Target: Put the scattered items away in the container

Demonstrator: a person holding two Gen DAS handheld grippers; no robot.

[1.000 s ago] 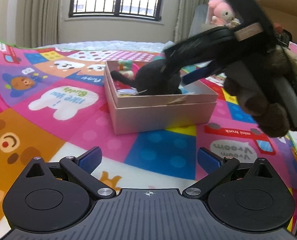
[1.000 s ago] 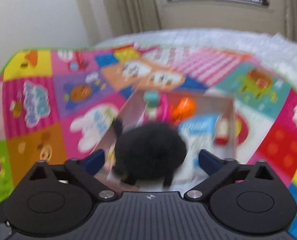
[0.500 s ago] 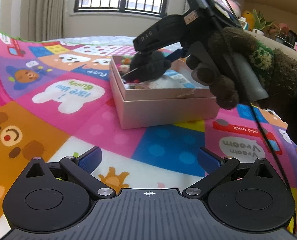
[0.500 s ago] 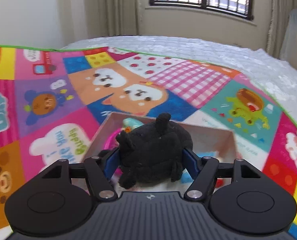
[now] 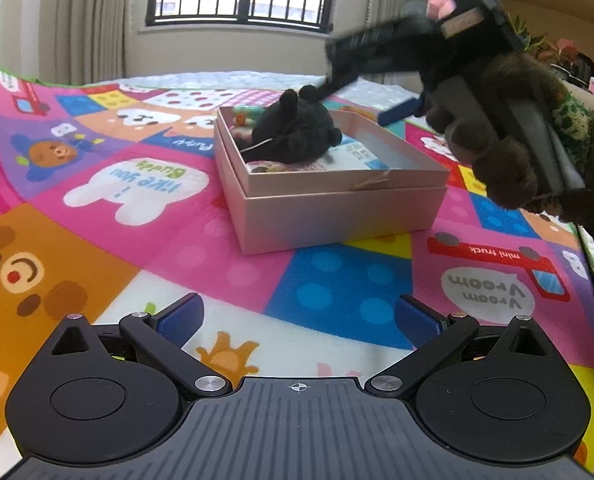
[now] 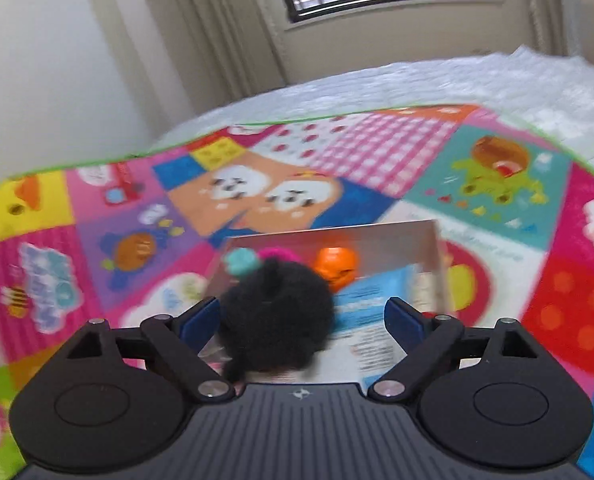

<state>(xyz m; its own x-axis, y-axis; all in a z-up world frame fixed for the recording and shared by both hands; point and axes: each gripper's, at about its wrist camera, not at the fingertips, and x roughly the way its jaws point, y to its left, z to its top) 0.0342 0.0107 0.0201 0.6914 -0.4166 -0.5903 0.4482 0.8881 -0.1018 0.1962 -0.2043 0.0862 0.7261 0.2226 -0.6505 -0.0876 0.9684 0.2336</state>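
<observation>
Both grippers have jaws spread wide, holding nothing: right gripper (image 6: pixel 301 316) just above the box (image 5: pixel 337 208), left gripper (image 5: pixel 297 318) hanging near it. Black plush (image 5: pixel 293 132) sits inside, so drop-off looks done; next, find another stray
</observation>
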